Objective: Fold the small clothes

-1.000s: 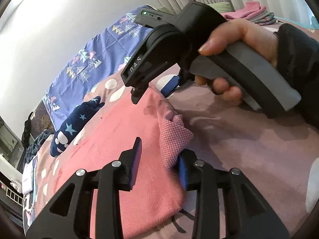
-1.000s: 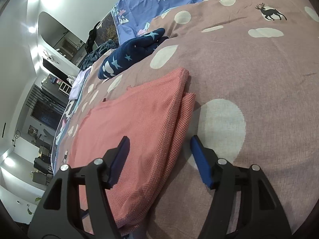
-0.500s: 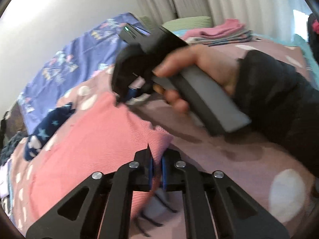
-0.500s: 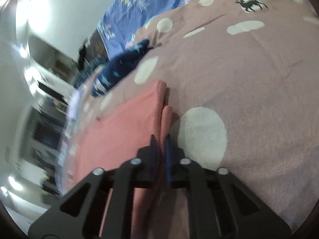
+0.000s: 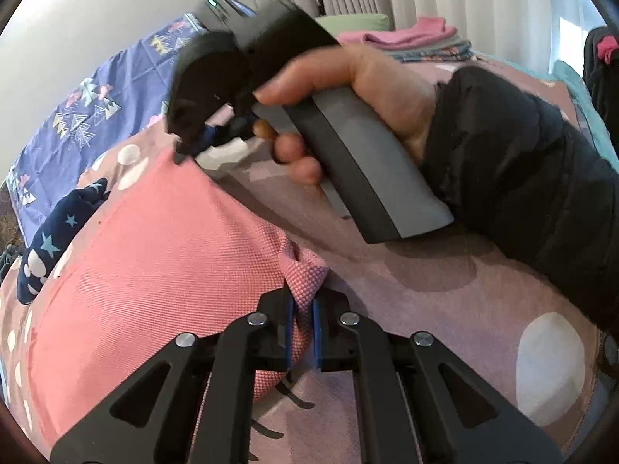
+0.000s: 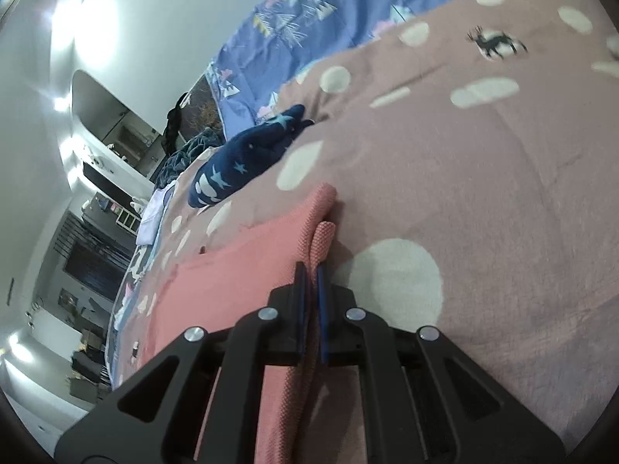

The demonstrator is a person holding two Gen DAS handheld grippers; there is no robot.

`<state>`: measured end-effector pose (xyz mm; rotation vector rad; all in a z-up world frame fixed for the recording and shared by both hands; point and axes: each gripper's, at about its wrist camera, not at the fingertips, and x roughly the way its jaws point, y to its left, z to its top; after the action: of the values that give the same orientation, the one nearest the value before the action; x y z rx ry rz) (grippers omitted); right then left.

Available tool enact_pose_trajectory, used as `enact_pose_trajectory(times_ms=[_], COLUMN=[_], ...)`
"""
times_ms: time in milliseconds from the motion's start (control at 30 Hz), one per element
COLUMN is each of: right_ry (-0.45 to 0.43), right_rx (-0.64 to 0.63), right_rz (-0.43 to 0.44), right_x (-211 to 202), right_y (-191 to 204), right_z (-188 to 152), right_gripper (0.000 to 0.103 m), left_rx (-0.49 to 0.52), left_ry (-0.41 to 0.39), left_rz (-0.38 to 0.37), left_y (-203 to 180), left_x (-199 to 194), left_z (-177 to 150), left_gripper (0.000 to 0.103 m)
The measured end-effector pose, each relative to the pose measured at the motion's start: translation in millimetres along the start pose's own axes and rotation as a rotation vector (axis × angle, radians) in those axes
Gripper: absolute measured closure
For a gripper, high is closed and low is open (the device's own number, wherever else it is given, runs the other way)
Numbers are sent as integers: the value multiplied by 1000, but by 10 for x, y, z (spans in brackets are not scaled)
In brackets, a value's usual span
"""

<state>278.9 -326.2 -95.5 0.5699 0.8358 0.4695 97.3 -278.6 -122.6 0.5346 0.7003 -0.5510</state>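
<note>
- Two claws, both clamping the pink garment point(image 5: 154, 270): my left gripper point(image 5: 301, 332) is pinching a bunched corner of its edge, my right gripper point(image 6: 311, 309) is biting the same folded edge further along.
- Garment is lying on the spotted bedspread point(image 6: 483, 201), partly folded, layers stacked at the edge I'm holding.
- Navy star garment point(image 6: 240, 162) is sitting beyond the pink one, well apart from it, untouched.
- Folded pile point(image 5: 418, 38) is waiting past the pink garment, near the curtains.
- Risk: left pinch is looking shallow, so I'm expecting the corner to slip out if I lift fast.
- Risk: the right bite may be catching only some layers; the lower ones could drop and skew the fold.
- Risk: uneven lift between hands would be twisting the edge.
- Containers: I'm seeing none.
</note>
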Motion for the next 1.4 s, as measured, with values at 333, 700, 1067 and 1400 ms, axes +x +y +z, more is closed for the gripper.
enact_pose_trajectory(times_ms=[333,700,1067,1400], right_ry=[39,-76,-144,-209], right_rx=[44,-180,-4,103], right_rz=[-27,-168,-170,-108], right_x=[94,85,-76,-675], right_y=[-156,216,-168,-317], right_z=[-9,11,-44,-623], right_gripper=[77,97,71,69], left_rx=[-61,-73,-124,-264], left_ry=[46,30,16,-174], left_rz=[-78,-109,-153,-130], left_y=[105,132,233,506], left_x=[109,91,48,-1062], left_z=[-35,-63,-108,-743], left_gripper=[95,95,93,52])
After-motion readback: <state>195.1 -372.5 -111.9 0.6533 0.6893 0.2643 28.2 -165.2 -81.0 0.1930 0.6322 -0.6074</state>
